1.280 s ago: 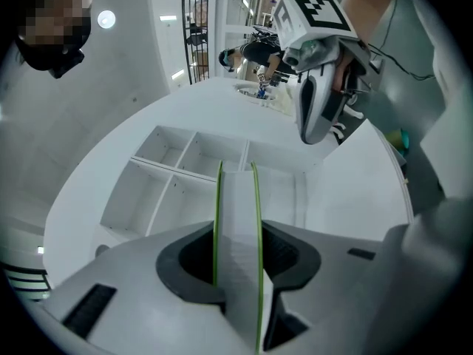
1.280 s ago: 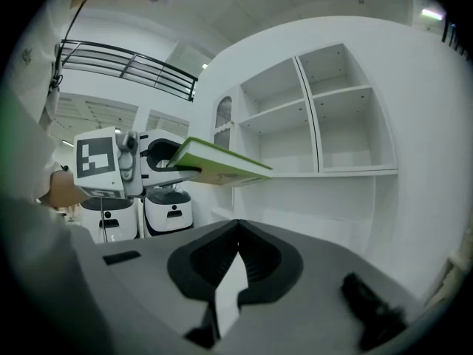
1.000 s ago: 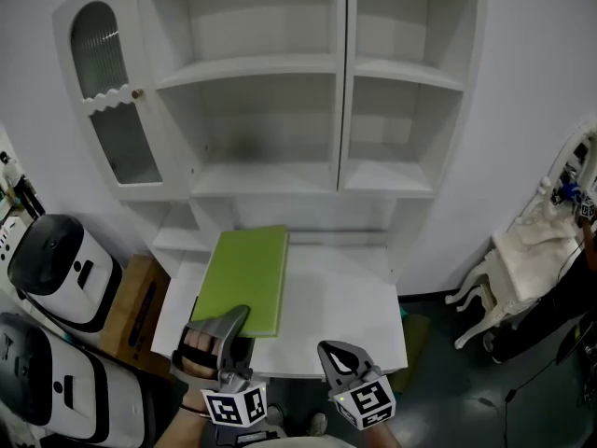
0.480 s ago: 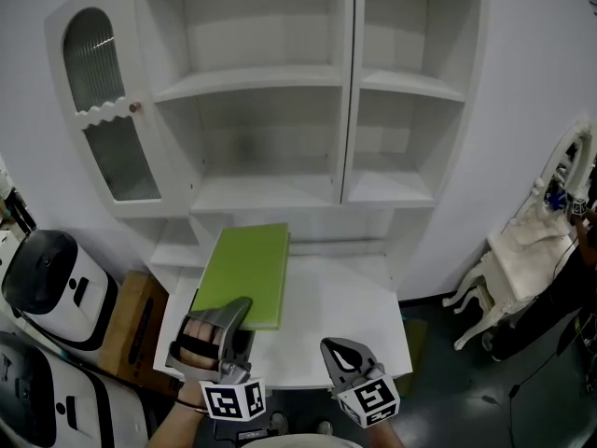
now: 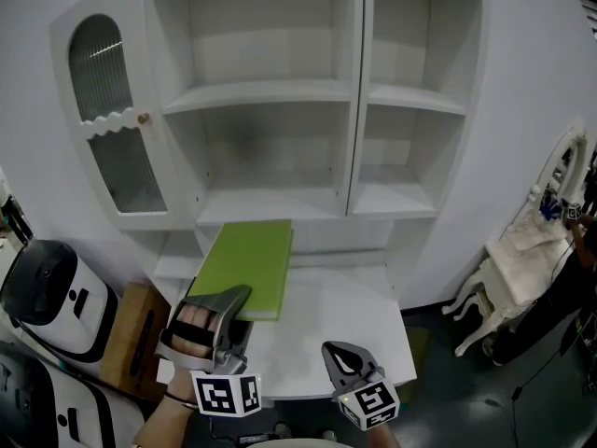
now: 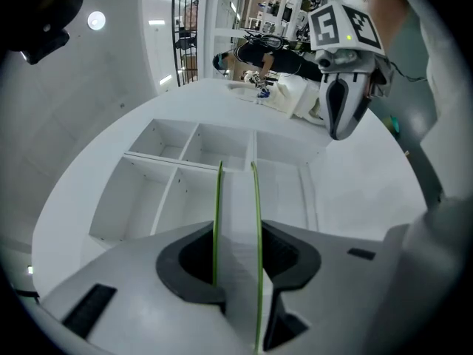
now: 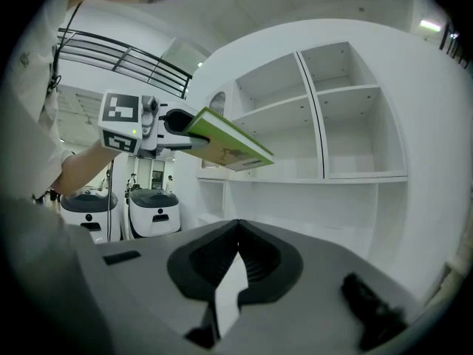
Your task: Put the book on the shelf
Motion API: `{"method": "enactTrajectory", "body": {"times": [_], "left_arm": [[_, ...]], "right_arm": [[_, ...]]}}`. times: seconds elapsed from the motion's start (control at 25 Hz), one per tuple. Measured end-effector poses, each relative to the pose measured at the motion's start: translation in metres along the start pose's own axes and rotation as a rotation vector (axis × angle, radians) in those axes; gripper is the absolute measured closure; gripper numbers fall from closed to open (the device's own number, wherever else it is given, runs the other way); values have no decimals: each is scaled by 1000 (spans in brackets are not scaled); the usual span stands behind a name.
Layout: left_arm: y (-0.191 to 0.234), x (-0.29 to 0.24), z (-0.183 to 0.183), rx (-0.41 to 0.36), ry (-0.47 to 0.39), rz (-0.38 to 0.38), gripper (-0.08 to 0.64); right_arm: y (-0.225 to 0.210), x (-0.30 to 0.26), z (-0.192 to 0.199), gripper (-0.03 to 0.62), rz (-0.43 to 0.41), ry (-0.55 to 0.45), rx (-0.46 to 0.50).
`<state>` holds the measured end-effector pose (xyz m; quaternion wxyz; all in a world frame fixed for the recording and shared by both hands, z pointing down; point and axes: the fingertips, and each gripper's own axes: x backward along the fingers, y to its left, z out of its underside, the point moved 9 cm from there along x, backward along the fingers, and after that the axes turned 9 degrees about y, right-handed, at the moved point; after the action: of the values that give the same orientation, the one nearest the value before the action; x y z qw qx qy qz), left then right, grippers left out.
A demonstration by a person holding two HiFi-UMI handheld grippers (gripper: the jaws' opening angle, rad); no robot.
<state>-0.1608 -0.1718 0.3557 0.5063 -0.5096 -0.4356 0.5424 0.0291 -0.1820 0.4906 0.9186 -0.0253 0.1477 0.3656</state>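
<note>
A green book (image 5: 244, 267) is held flat above the white desk (image 5: 340, 317), its far end close to the lowest open shelf (image 5: 270, 203) of the white shelf unit (image 5: 359, 91). My left gripper (image 5: 229, 299) is shut on the book's near edge. In the left gripper view the book (image 6: 236, 228) shows edge-on between the jaws, with the shelf compartments (image 6: 199, 150) beyond. My right gripper (image 5: 340, 355) hangs low over the desk's front edge, shut and holding nothing. Its view has the book (image 7: 225, 145) and the left gripper (image 7: 171, 123) up at the left.
An open cabinet door (image 5: 110, 110) with ribbed glass juts out at the left. White rounded machines (image 5: 47, 292) and a cardboard box (image 5: 131, 329) stand on the floor to the left. A white chair (image 5: 522, 269) with cloth is at the right.
The left gripper has carried the book up and forward, so its far end now lies nearer the lowest shelf. The right gripper has stayed low and shut.
</note>
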Motion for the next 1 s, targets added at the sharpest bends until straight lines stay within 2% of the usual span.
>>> {"method": "enactTrajectory", "body": {"times": [0.2,0.44,0.64,1.0], "left_arm": [[30,-1,3,-1,7,9,417],[58,-1,1,-39,-22,-5,417],[76,-1,1,-33,-44,25,417],[118,3,-3,-59,-42,-40,417]], "right_arm": [[5,-3,-3,580,9,1,-7],[10,-6,-5,580,8,7,3],[8,-7,-9,580,13,3,11],[5,-7,-9,580,11,4,9]]}}
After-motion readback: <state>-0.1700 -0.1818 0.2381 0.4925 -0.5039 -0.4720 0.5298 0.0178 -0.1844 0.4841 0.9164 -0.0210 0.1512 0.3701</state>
